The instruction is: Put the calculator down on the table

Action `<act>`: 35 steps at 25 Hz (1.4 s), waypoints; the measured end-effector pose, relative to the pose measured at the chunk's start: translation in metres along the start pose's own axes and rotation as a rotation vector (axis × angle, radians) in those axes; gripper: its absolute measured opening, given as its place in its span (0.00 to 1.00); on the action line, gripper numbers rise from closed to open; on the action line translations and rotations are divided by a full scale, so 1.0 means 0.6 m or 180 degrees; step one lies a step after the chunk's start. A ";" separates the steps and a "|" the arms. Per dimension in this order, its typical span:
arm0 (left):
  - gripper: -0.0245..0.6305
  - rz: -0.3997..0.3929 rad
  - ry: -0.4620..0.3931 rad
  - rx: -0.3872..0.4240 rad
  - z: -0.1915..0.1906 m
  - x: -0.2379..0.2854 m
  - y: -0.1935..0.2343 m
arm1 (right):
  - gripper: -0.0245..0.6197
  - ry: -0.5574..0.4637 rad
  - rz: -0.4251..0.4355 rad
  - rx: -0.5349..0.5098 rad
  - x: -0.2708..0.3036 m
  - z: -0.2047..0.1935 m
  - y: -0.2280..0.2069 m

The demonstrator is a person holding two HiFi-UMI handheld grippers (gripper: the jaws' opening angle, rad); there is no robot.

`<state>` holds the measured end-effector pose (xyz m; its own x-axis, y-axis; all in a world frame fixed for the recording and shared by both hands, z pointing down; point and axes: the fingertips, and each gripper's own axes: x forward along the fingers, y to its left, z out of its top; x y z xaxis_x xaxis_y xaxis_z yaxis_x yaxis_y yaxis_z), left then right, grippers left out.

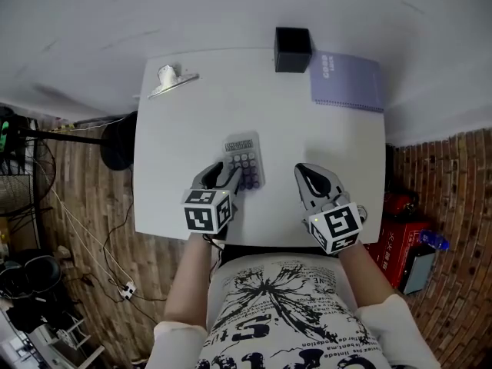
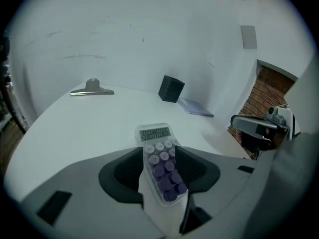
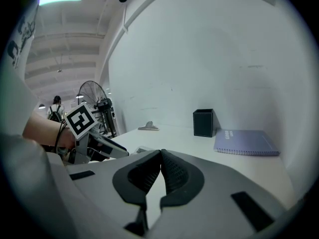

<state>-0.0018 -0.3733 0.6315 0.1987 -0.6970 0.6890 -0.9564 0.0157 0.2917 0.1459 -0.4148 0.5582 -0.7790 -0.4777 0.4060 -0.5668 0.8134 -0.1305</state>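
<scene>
- The calculator (image 1: 244, 160) lies flat on the table (image 1: 181, 133) near the front edge, with its display end pointing away from the person. It looks fully set down.
- The left tool (image 1: 227, 177) straddles the keypad end. Its jaws stand wide on either side, and in the left gripper view the pads sit close beside the calculator's edges and do not seem to clamp them.
- What is left, I judge, is a clean release. Spread the jaws a touch more, then draw the left tool straight back along the calculator's length and lift.
- A sideways pull risks a pad catching a corner and skewing the calculator.
- The right tool (image 1: 314, 181) is closed on nothing, its jaws together, over the table well to the right of the calculator. It has no part in this step.
- The clip (image 1: 172, 81), black box (image 1: 293, 49) and notebook (image 1: 347, 81) lie at the far side, well apart.
</scene>
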 end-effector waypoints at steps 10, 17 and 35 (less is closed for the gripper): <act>0.26 -0.0111 -0.0663 0.0426 0.126 -0.133 -0.063 | 0.06 -0.0350 -0.0199 -0.0034 -0.045 0.096 0.015; 0.09 -0.0207 -0.1337 0.0829 0.222 -0.254 -0.084 | 0.06 -0.0565 -0.0256 -0.0425 -0.060 0.175 0.069; 0.06 -0.0672 -0.1976 0.1440 0.275 -0.398 -0.059 | 0.06 -0.0828 -0.0586 -0.0545 -0.067 0.280 0.153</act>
<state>-0.0509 -0.3261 0.3473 0.3570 -0.9270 0.1148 -0.9325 -0.3609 -0.0146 0.0802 -0.3765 0.3780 -0.7226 -0.6720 0.1619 -0.6682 0.7391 0.0857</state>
